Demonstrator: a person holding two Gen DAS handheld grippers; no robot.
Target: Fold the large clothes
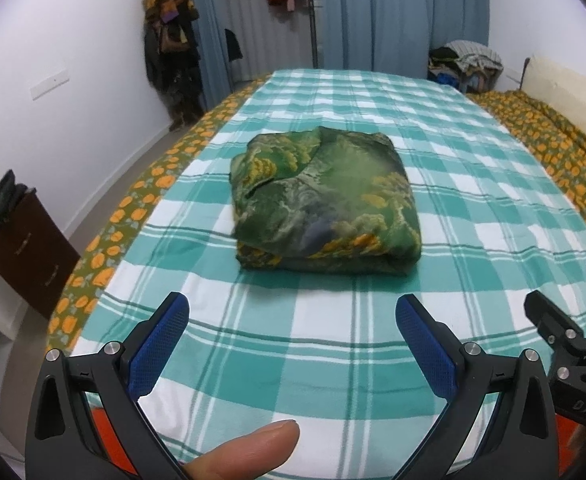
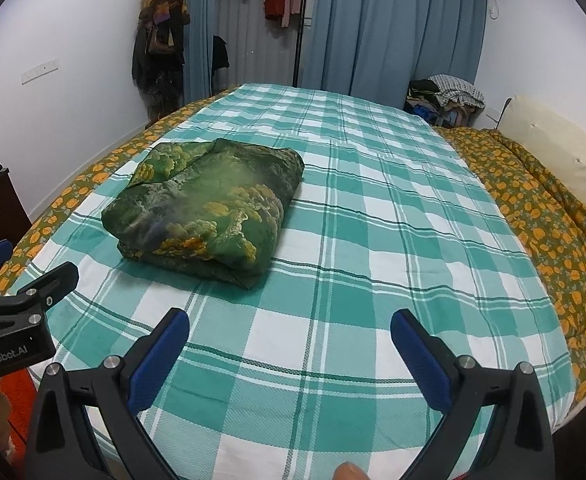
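A green garment with yellow print [image 1: 323, 200] lies folded into a thick square bundle on the teal-and-white checked bed sheet [image 1: 293, 344]. In the right wrist view the same folded garment [image 2: 209, 208] sits to the left of centre on the checked sheet [image 2: 353, 280]. My left gripper [image 1: 292, 308] hovers open over the sheet just in front of the bundle, holding nothing. My right gripper [image 2: 290, 324] is open too, empty, to the right of the bundle and nearer the bed's front edge. A fingertip [image 1: 249, 452] shows at the bottom of the left wrist view.
An orange-flowered cover [image 2: 545, 220] runs along both sides of the bed, with a cream pillow [image 2: 561, 152] at right. A pile of clothes [image 2: 449, 98] sits beyond the far corner. Blue curtains [image 2: 389, 24], hanging coats [image 2: 159, 40] and a dark drawer unit [image 1: 29, 256] line the room.
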